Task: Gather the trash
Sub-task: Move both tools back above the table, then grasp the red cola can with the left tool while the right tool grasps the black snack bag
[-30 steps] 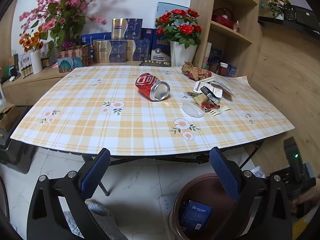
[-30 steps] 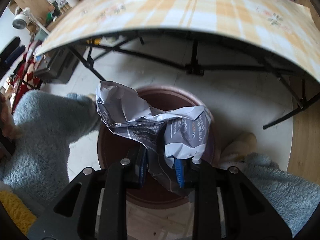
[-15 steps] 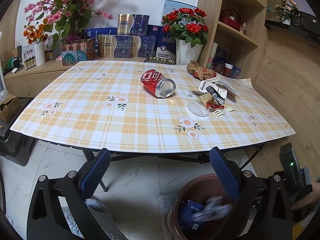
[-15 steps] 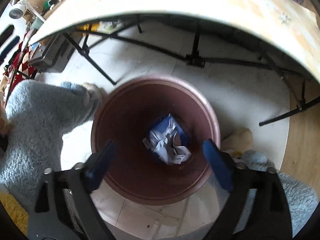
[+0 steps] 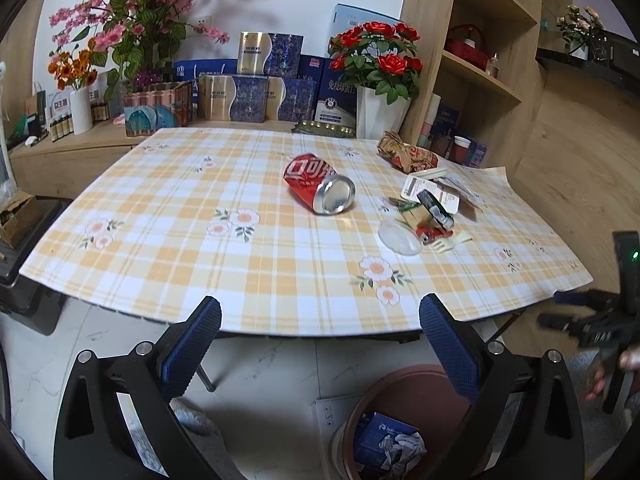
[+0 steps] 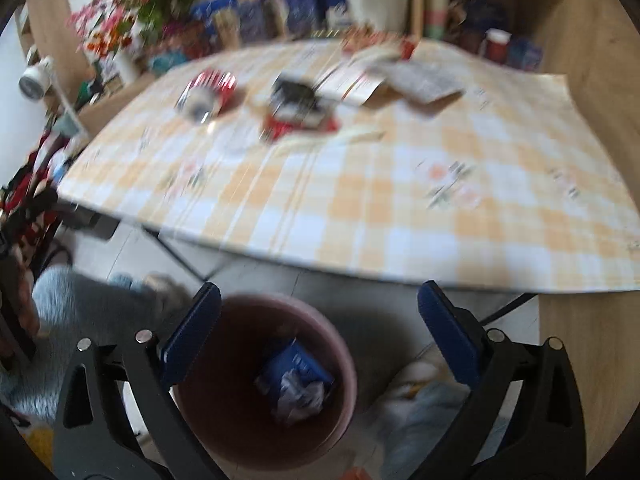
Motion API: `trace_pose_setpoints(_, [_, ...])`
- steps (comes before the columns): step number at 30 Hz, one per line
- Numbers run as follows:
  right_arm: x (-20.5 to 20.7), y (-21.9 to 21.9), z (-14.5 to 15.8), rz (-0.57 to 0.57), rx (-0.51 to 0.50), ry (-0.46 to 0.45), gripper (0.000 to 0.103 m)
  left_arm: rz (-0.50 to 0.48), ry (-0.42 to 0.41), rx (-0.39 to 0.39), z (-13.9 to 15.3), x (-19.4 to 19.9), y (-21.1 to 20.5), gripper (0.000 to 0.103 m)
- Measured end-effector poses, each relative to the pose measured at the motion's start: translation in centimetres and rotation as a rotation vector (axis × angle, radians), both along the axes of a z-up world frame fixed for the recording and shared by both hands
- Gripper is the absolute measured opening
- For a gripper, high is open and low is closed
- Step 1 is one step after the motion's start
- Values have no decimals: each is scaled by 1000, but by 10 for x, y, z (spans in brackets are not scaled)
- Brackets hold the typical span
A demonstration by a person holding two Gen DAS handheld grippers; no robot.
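A brown bin (image 5: 404, 408) stands on the floor below the table's near edge and holds a blue box and crumpled paper (image 5: 400, 446); it also shows in the right wrist view (image 6: 344, 364). On the checked tablecloth (image 5: 200, 208) lie a crushed red can (image 5: 318, 188), a heap of wrappers (image 5: 430, 208), a clear lid (image 5: 400, 238) and a brown paper bag (image 5: 404, 154). My left gripper (image 5: 320, 340) is open and empty in front of the table. My right gripper (image 6: 318, 332) is open and empty above the bin, its view blurred.
Flower vases (image 5: 380, 116) and boxes (image 5: 248, 94) stand on a sideboard behind the table. A wooden shelf unit (image 5: 480, 60) rises at the right. Black folding table legs (image 6: 180, 256) stand by the bin.
My right gripper opened and dropped the crumpled paper into the bin, then tilted up toward the table. My left gripper rose slightly.
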State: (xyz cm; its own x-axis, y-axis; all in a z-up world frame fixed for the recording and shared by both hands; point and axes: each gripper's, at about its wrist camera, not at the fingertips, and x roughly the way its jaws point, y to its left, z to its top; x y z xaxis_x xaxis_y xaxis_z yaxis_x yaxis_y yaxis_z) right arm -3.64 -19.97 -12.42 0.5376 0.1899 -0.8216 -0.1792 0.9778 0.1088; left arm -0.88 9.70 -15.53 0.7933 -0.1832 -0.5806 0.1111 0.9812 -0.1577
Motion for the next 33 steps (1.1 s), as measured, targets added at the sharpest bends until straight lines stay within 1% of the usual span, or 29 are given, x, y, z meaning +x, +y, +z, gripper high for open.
trace_pose_setpoints(5, [16,-26,20,-90,-14,-58,97,3,-23,19,12,12,-1,97])
trace_pose_setpoints(8, [22,-40,26,-117,-2,-82,97,3,-35,25,18,20,-3,97])
trace_pose_setpoints(11, [29,-51,28,-139,11,-95,97,-4,-40,31,22,29,-6,97])
trace_pose_setpoints(14, [36,-57,27,-157,-4,-114,97,-11,-40,39,26,38,-10,97])
trace_pose_setpoints(19, [51,-62,17,-159,-15,-112,97,-26,-43,48,29,51,-18,97])
trace_pose_setpoints(22, [63,-59,9,-136,-9,-88,97,-31,-34,44,27,60,-21,97])
trace_pose_setpoints(25, [77,-45,2,-99,-53,-83,97,-30,-23,39,23,69,-23,97])
trace_pose_setpoints(28, [92,-33,-2,-72,-33,-66,97,-25,-10,37,19,78,-23,97])
trace_pose_setpoints(30, [105,-22,-3,-51,-2,-65,97,-20,-3,34,15,85,-22,97])
trace_pose_setpoints(33, [126,-3,-3,-20,32,-92,97,-13,6,27,12,95,-19,97])
